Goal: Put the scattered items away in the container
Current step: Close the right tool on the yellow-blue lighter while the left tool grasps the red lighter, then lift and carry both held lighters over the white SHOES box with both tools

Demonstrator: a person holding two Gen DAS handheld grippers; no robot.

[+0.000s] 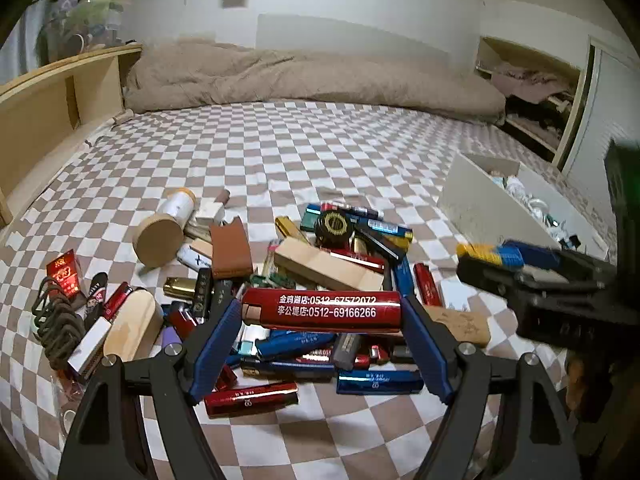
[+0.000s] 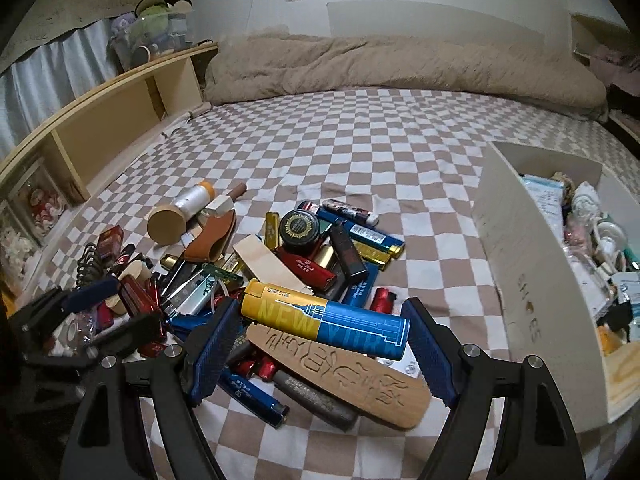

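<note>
Checkered brown-and-white bed sheet [image 1: 320,152] fills the scene, with a rumpled beige duvet [image 1: 304,76] along the far wall. Take the pile of lighters [image 2: 320,256] heaped mid-bed as your landmark. Your left tool [image 1: 322,316] is clamped on a red lighter [image 1: 320,311] printed with white phone numbers, lifted just above the pile's near edge. Your right tool [image 2: 320,326] is clamped on a yellow-and-blue lighter [image 2: 326,326] lettered NEW YORK, also above the pile's near edge, over a carved wooden paddle [image 2: 344,380]. Right of the pile stands the white box [image 2: 520,256], already holding assorted items. Left of the pile lies a wooden-capped thread spool [image 2: 180,210].
</note>
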